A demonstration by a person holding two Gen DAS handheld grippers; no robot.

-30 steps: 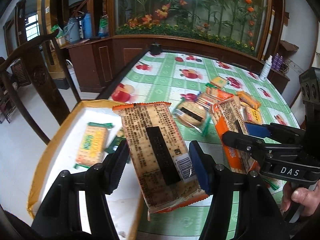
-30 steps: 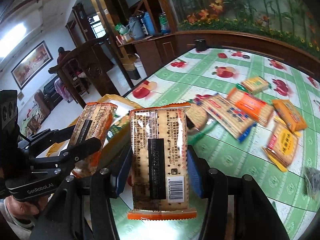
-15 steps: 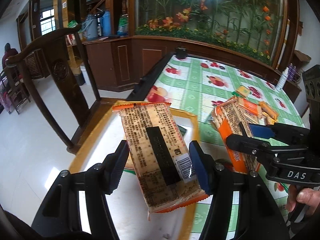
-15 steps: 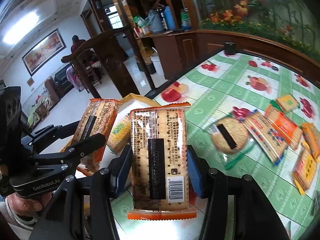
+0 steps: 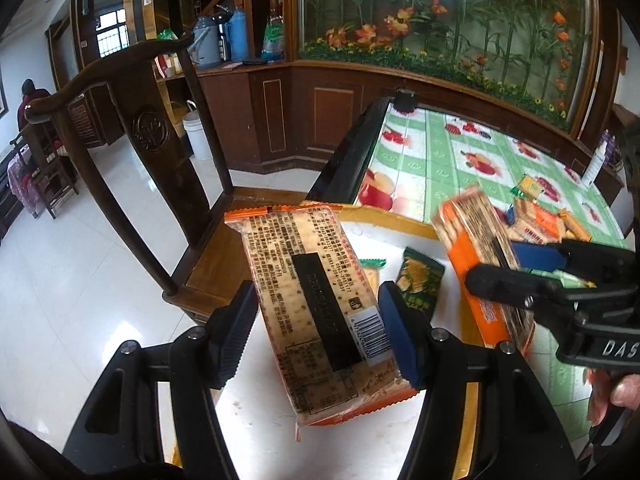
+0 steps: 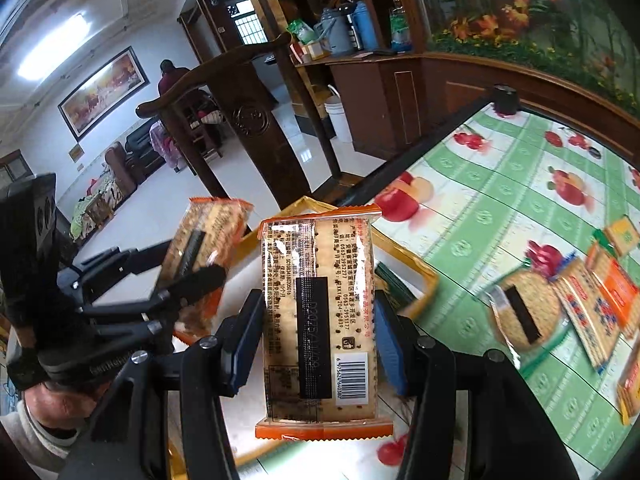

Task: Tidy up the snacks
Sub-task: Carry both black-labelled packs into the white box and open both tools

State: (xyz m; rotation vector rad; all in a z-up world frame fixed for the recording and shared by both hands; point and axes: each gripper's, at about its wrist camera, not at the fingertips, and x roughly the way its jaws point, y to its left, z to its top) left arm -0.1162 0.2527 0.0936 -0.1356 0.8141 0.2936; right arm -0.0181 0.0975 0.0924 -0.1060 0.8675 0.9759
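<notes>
My left gripper (image 5: 316, 332) is shut on an orange-edged cracker pack (image 5: 316, 304), held above a gold-rimmed white tray (image 5: 400, 226). My right gripper (image 6: 316, 340) is shut on a like cracker pack (image 6: 320, 320), also over the tray (image 6: 424, 276). The right gripper and its pack (image 5: 476, 256) show at the right of the left wrist view. The left gripper and its pack (image 6: 208, 248) show at the left of the right wrist view. A dark green snack packet (image 5: 420, 280) lies in the tray.
Several loose snack packs (image 6: 592, 296) and a round cracker pack (image 6: 524, 312) lie on the green fruit-print tablecloth (image 6: 500, 200) to the right. A dark wooden chair (image 5: 152, 136) stands just beyond the tray at the table's left edge.
Both grippers have moved left with their packs, from over the table to over the tray. The chair has come closer and the loose snacks have slid to the right of view.
</notes>
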